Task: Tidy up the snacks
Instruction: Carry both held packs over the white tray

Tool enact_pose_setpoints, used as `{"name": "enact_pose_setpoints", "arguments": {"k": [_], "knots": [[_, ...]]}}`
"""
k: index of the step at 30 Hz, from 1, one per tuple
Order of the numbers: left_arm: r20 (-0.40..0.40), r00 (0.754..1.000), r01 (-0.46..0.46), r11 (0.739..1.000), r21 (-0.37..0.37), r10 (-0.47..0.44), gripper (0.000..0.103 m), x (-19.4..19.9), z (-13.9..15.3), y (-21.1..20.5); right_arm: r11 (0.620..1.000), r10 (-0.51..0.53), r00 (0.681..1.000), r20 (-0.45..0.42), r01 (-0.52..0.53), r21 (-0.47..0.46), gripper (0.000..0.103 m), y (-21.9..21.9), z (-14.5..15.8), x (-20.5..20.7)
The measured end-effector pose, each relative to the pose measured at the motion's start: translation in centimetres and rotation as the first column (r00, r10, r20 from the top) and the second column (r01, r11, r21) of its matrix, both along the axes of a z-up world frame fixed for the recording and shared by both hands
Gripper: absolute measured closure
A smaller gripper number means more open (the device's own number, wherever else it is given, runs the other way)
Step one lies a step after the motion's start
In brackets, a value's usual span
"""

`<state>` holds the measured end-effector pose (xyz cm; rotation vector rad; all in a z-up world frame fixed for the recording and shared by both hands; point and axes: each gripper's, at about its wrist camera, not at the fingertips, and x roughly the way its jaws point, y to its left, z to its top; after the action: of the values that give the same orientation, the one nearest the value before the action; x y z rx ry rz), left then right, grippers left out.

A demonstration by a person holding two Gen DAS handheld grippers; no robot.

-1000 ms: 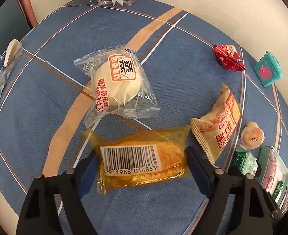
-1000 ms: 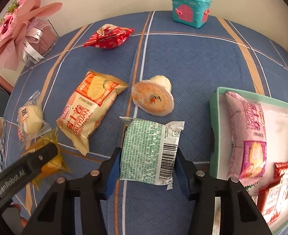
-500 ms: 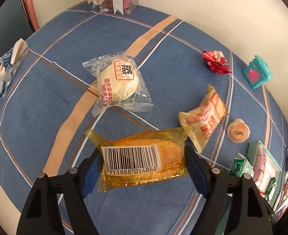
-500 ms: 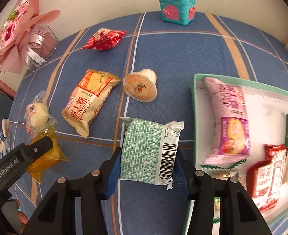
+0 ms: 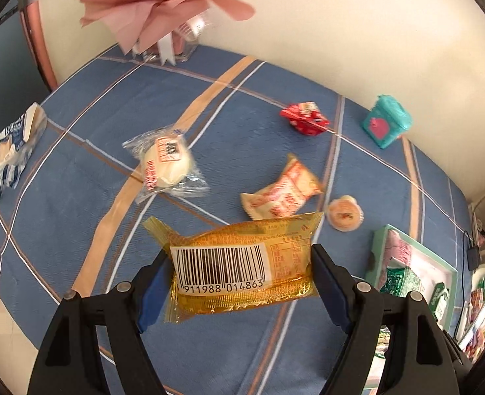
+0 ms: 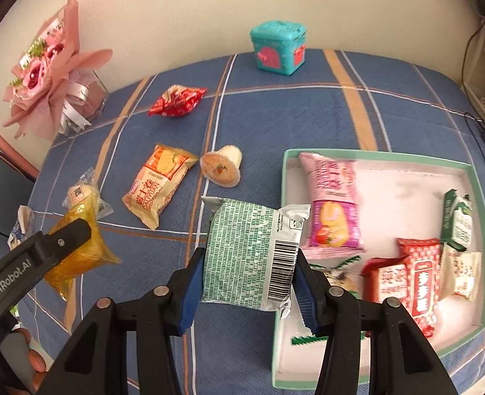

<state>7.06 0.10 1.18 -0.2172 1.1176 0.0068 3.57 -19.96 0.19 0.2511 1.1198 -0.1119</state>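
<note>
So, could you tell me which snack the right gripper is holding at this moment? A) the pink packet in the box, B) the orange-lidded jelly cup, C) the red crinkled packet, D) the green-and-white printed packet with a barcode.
D: the right gripper has its blue pads pressed on both sides of the green-and-white packet, lifted beside the box.

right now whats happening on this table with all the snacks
A person is sorting snacks with a handheld gripper in each hand. The left gripper is clamped on a yellow cake packet, and the right gripper is clamped on a green-patterned packet, both held above the blue plaid tablecloth. The green-rimmed box already holds several packets. A jelly cup, an orange packet, a red packet and a clear-wrapped bun are still loose on the cloth.
</note>
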Motion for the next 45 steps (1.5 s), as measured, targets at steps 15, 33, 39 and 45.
{"name": "enact_pose_setpoints", "arguments": {"k": [15,33,39,45], "knots": [[0.039,0.986,0.16,0.986,0.037,-0.162,0.022,-1.6,1.6,-8.5,0.987,-0.157,0.987,0.017,0.157,0.02,0.05,-7.2,1.6,-1.9],[0.063,0.914,0.396,0.914,0.084,-0.401,0.022,-4.0,1.2,-20.3,0.91,-0.405,0.914,-0.007,0.404,0.096,0.05,-19.5,1.3,-5.5],[0.071,0.89,0.444,0.891,0.099,-0.451,0.022,-4.0,0.6,-22.9,0.897,-0.434,0.901,0.006,0.432,0.093,0.05,-21.6,1.3,-6.0],[0.077,0.873,0.471,0.873,0.13,-0.482,0.022,-3.7,0.0,-24.5,0.902,-0.428,0.904,0.016,0.426,0.07,0.05,-21.9,1.2,-5.6]]}}
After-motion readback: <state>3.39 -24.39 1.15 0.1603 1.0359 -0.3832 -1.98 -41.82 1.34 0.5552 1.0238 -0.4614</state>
